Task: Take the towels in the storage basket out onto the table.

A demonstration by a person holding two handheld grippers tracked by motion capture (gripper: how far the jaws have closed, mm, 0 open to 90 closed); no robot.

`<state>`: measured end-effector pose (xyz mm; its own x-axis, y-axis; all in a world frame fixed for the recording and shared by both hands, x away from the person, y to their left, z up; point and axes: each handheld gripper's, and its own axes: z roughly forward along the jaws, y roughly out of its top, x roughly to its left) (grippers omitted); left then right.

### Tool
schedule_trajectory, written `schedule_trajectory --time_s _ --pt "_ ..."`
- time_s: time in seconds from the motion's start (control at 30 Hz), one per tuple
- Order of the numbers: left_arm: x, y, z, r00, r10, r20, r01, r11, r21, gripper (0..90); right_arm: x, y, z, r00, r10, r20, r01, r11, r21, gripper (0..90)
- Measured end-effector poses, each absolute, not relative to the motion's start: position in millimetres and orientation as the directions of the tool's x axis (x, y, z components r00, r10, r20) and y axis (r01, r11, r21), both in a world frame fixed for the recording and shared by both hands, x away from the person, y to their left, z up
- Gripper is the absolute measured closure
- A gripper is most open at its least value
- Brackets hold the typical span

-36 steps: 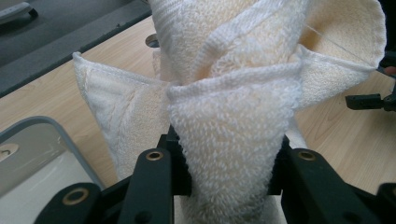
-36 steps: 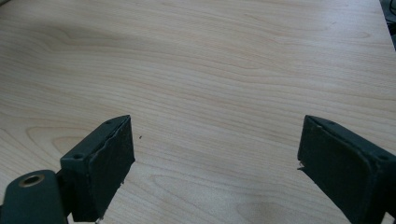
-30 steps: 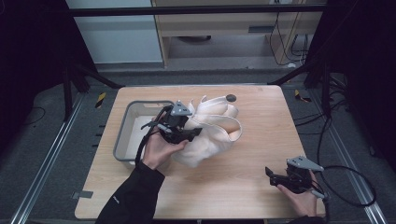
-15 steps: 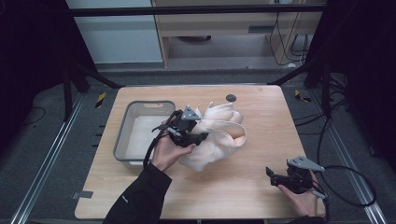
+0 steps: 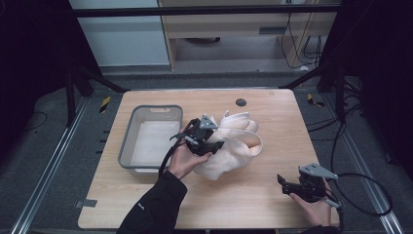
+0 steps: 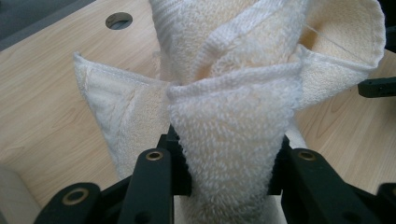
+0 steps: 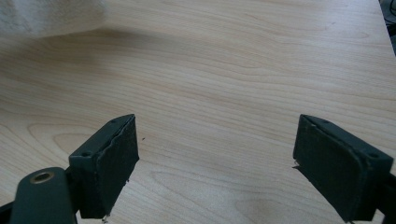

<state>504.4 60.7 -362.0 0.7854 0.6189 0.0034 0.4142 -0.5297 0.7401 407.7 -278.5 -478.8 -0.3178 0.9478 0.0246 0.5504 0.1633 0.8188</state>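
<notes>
- Cream terry cloth, a towel [image 5: 229,146], is seen bunched in a loose heap near the middle of the wooden table [image 5: 272,204], just to the right of a grey plastic basin [image 5: 127,141].
- The towel is gripped by the left gripper [image 5: 210,145], which is held in the person's left hand [image 5: 182,161]; a thick fold of the cloth [image 6: 229,154] is pinched between the two black jaws in the left gripper view, with the pads pressed into it on both sides.
- Above the pinched fold, the towel is seen twisted and folded over itself, with hemmed edges spread to the left and to the upper right.
- The lower part of the towel is rested on the table, while the gripped part is raised a little above it.
- A white lining or cloth is seen lying flat inside the basin; what it is exactly cannot be told.
- A small round dark hole [image 5: 240,102] is set in the tabletop beyond the towel, and it also appears in the left gripper view [image 6: 118,20].
- The right gripper [image 5: 288,184] is held low over the table near its front right corner, well apart from the towel, by the right hand [image 5: 316,207].
- Its jaws are spread wide in the right gripper view [image 7: 215,163], with bare wood between them and nothing held.
- A corner of the towel [image 7: 46,16] is visible at the top left of that view.
</notes>
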Motion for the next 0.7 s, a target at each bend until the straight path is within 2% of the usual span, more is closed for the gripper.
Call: schedule_trajectory --time_s 0.7 --pt "515.5 39.6 -394.9 0.802 0.597 -0.001 0.418 -0.56 0.715 63.9 407.1 -278.4 -478.8 -0.321 0.947 0.026 0.551 0.165 0.818 14.0"
